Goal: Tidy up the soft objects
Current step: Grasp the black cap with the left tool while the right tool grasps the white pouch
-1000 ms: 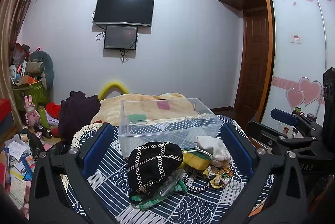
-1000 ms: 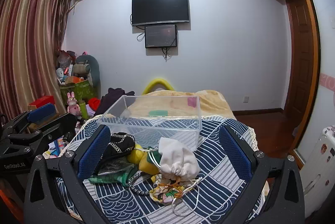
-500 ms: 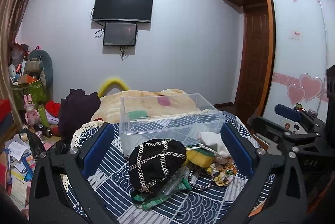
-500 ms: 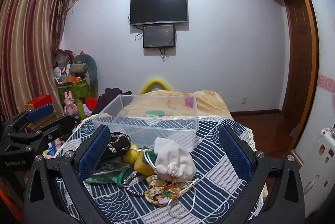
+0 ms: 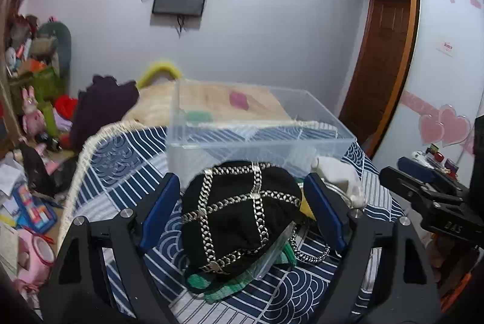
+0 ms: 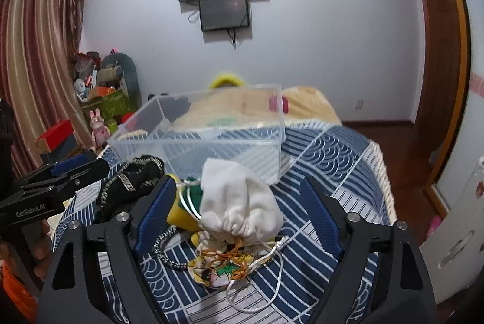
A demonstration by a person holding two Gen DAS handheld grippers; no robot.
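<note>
A black pouch with silver chain lattice (image 5: 239,212) lies on the blue patterned cloth (image 5: 121,160). My left gripper (image 5: 242,188) is open, its blue pads on either side of the pouch. A white drawstring bag (image 6: 239,203) lies beside a yellow soft item (image 6: 178,215). My right gripper (image 6: 239,191) is open around the white bag. A clear plastic box (image 5: 254,127) stands behind the pile; it also shows in the right wrist view (image 6: 205,139). The black pouch also shows in the right wrist view (image 6: 133,181), and the white bag in the left wrist view (image 5: 338,175).
A green cloth (image 5: 217,287) and a braided cord (image 6: 166,248) lie under the pile, with a small printed pouch (image 6: 220,266). A beige blanket (image 5: 211,100) covers the bed behind. Clutter and toys (image 5: 33,118) fill the floor at left. A wardrobe (image 5: 438,82) stands right.
Both grippers have moved forward and down onto the pile. The black pouch now sits between the left pads and the white bag between the right pads.
</note>
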